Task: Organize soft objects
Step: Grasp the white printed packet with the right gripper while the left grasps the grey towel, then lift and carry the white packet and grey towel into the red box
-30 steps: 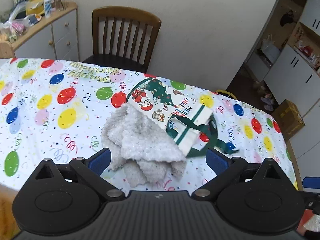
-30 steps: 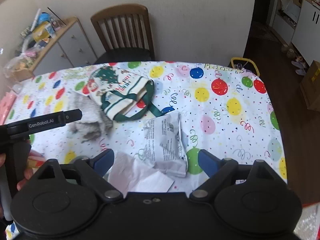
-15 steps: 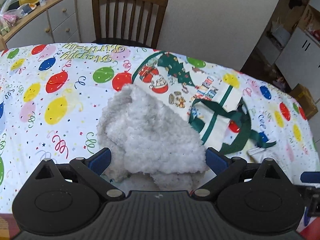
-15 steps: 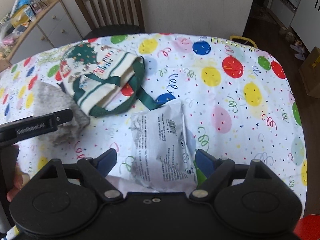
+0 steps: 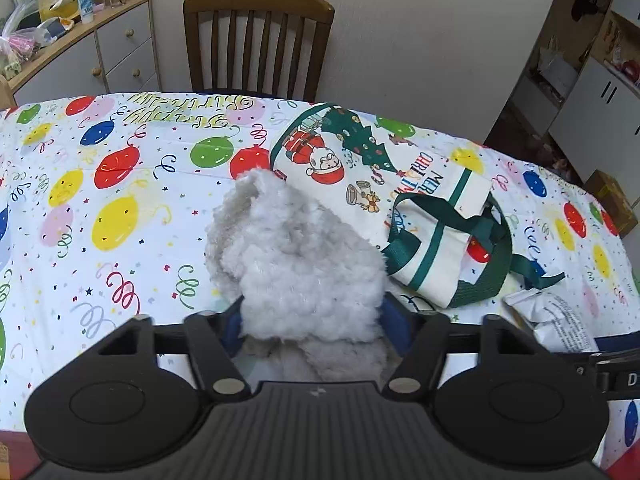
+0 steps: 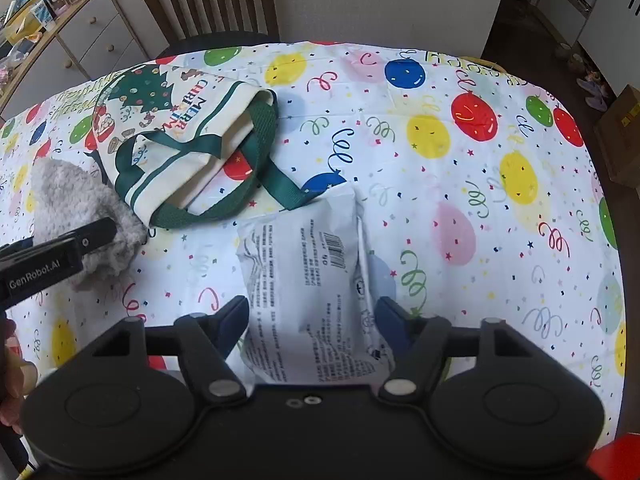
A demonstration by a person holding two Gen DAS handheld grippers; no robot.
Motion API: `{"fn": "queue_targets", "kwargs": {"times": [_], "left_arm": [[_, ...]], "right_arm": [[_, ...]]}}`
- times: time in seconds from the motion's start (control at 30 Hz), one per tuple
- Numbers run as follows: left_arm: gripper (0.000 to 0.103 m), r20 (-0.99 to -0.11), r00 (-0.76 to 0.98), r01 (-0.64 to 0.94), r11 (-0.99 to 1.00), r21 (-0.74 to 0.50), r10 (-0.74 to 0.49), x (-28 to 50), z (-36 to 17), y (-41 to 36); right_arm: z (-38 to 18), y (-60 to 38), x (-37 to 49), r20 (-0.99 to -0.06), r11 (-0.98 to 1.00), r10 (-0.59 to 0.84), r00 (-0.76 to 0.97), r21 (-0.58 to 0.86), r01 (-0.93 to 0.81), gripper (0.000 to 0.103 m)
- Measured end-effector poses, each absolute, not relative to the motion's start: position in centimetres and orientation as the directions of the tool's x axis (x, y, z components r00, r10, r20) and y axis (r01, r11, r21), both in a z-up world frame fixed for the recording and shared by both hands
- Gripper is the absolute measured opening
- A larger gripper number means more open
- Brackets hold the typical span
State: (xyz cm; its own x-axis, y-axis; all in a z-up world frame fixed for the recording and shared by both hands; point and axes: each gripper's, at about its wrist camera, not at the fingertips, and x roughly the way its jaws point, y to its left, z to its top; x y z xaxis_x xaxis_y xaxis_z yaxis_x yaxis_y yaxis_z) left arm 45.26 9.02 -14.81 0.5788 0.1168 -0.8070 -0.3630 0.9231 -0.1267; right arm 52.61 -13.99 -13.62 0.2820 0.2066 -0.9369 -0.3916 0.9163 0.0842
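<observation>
Here, table: a table (image 5: 120, 280) under a white cloth printed with coloured balloons, streamers and a "Happy Birthday" script carries everything.
Chair: a dark wooden chair (image 5: 256, 40) with a slatted back stands at the far edge of the table, against the wall.
Cabinet: a drawer cabinet (image 5: 100, 52) with a wooden top sits to the far left, cluttered with bottles and bags (too small to name).
Tote bag: a cream Christmas tote bag (image 5: 384, 200) with green trim and green handles lies flat on the cloth, its opening toward the right side; a Santa, a tree and "MERRY CHRISTMAS" lettering show on it.
Fluffy cloth: a grey-white fluffy cloth (image 5: 296, 264) lies bunched on the table, overlapping the tote bag's near left edge; in the right wrist view it (image 6: 76, 200) shows just left of the bag.
Packet: a white plastic packet (image 6: 312, 280) with small print and a barcode lies on the cloth just beside the bag's handle loop, on its near right.
Left gripper: the left gripper (image 5: 312, 320) has its blue-padded fingers narrowed against both sides of the fluffy cloth's near end, gripping it (the cloth bulges up between them).
Right gripper: the right gripper (image 6: 312, 316) has its fingers close in on either flank of the packet, pressing its near part; the left gripper's side (image 6: 56, 256), marked "GenRobot.AI", shows at the left of this view.
</observation>
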Motion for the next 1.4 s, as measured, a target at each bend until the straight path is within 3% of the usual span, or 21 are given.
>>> {"fn": "queue_targets", "kwargs": {"times": [0.13,0.27,0.53,1.07,1.4], "left_arm": [[0.035,-0.804,0.584,-0.372,0.917,-0.143,0.111,45.0,-14.5,9.1],[0.026,-0.797,0.593,-0.372,0.916,-0.150,0.111,44.7,-14.1,9.1],[0.023,-0.763,0.636,-0.376,0.911,-0.170,0.120,43.7,-12.2,9.0],[0.023,-0.674,0.732,-0.302,0.933,-0.195,0.096,40.4,-3.6,6.2],[0.023,-0.647,0.762,-0.169,0.968,-0.184,0.010,36.0,1.4,1.6]], "right_arm": [[-13.4,-14.2,52.5,-0.932,0.917,0.216,0.289,0.092,-0.388,0.061],[-13.0,-14.8,52.2,-0.923,0.921,0.237,0.305,0.113,-0.373,0.054],[-11.5,-16.2,51.1,-0.897,0.924,0.272,0.348,0.142,-0.356,0.042],[-2.5,-20.9,47.5,-0.790,0.909,0.376,0.484,0.213,-0.359,0.042],[2.2,-26.4,42.5,-0.746,0.886,0.429,0.510,0.238,-0.398,0.042]]}}
